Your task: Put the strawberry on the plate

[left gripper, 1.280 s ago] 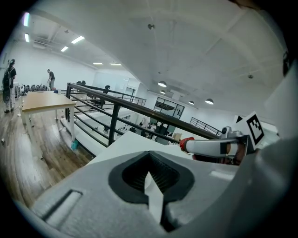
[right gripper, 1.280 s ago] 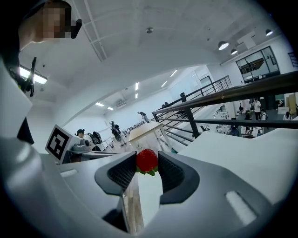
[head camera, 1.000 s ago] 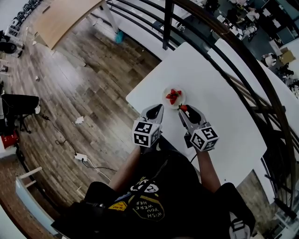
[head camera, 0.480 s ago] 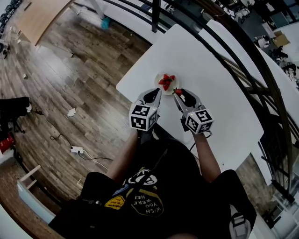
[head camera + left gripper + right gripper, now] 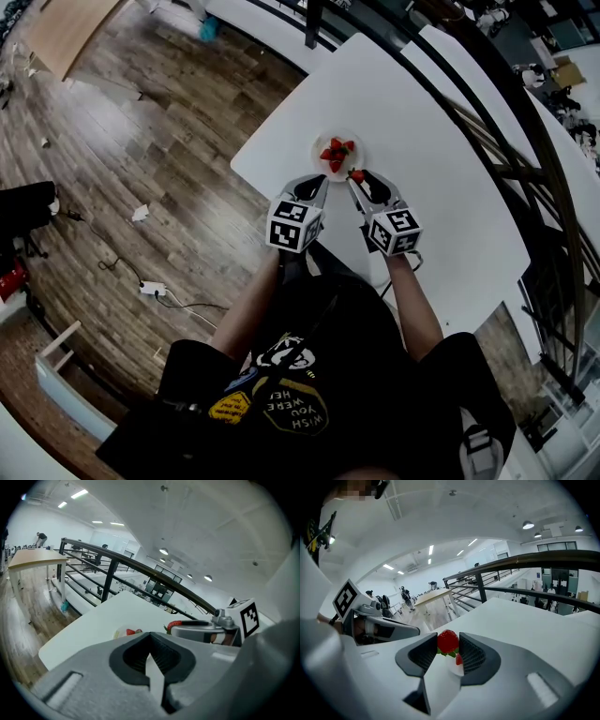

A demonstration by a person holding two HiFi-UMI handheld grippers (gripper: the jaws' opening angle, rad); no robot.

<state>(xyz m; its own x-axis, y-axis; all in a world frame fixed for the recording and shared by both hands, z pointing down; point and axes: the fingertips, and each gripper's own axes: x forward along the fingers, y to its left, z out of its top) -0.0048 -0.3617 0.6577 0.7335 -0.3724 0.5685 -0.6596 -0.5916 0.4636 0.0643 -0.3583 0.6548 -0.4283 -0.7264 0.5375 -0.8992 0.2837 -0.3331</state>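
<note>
Right gripper [image 5: 359, 181] clenched across the broad middle of a light, soft, easily bruised strawberry [image 5: 448, 641], just beside the plate [image 5: 319, 157]; left gripper [image 5: 150, 635] closed, empty.

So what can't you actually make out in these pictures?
Head view: the plated strawberries are too small to count.
Left gripper view: the left gripper's own body hides most of the plate.
Right gripper view: the right gripper and held strawberry cover most of the plate.
</note>
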